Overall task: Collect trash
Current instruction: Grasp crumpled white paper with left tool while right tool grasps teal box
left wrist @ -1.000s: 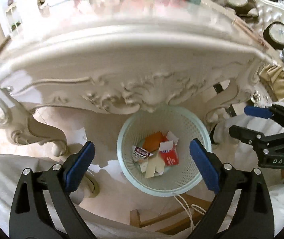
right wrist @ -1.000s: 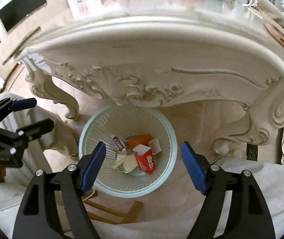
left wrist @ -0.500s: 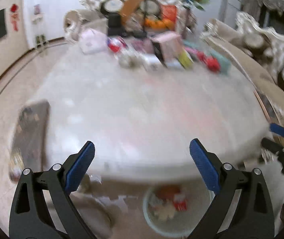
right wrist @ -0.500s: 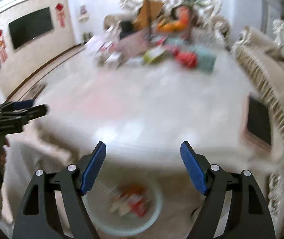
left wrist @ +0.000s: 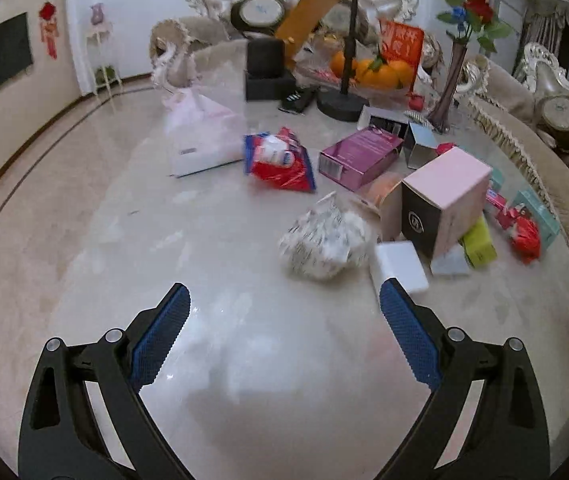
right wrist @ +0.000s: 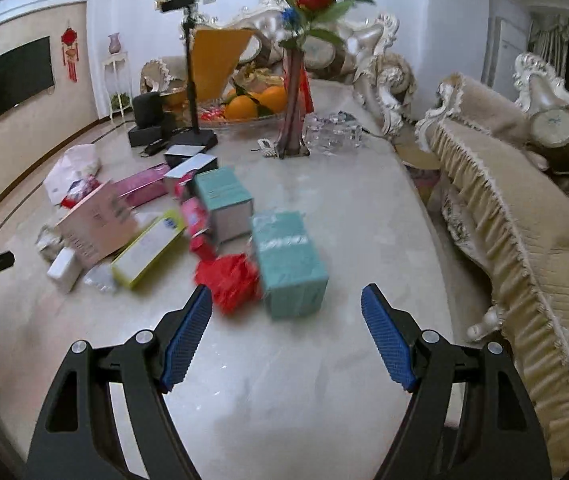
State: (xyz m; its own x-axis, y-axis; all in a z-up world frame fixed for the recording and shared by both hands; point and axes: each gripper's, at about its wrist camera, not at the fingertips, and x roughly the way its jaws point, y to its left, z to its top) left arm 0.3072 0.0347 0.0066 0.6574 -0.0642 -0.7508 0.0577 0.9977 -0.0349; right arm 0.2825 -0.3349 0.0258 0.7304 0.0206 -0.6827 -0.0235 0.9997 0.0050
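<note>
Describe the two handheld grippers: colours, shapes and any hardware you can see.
The left gripper and the right gripper look alike: black plastic fingers with triangular cut-outs, silver round bolts at the joints, and blue ribbed pads lining the inner faces. No cables, hands or sleeves show.

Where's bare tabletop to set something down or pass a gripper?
Free: the near tabletop around the open left gripper, and the strip between the teal box and the sofa edge. Crowded: the middle, from the crumpled wrapper to the pink box.
</note>
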